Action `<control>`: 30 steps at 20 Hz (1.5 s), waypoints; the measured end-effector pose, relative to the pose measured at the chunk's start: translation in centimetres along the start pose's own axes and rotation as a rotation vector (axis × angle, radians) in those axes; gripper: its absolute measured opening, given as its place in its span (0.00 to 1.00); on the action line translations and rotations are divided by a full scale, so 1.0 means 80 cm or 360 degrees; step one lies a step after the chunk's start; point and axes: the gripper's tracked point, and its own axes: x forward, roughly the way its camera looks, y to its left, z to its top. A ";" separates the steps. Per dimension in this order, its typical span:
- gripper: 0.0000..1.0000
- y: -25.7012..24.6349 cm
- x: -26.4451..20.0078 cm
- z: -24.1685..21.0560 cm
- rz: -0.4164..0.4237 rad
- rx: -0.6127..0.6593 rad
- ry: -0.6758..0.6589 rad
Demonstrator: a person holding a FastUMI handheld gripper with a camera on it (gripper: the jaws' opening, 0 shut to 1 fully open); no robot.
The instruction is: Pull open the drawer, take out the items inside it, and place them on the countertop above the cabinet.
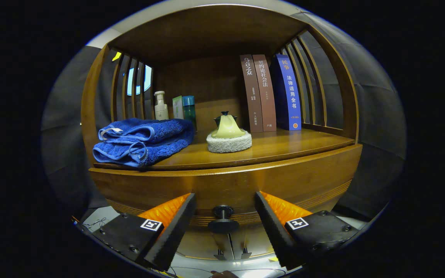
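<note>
While the gripper (223, 227) spreads its fingers released either side of the knob (223, 218), the drawer (226, 185) at twelve o'clock sits closed; towel (141, 141) and teapot (227, 126) already rest on the countertop (284, 144), fitting start or finish.

Countertop (284, 148): towel (141, 141), teapot (228, 127), books (269, 92).

The gripper (224, 222) at the frame's bottom has two wedge-shaped fingers, gaping apart, on black screwed plates, each bearing a small square black-and-white marker.
</note>
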 end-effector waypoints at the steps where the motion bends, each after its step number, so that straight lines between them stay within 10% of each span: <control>1: 1.00 0.000 0.000 0.001 0.0000 -0.0007 -0.0001; 20: 1.00 -0.014 -0.036 0.025 -0.0031 -0.0034 -0.0007; 30: 1.00 -0.008 -0.127 0.135 0.0022 -0.0045 -0.0198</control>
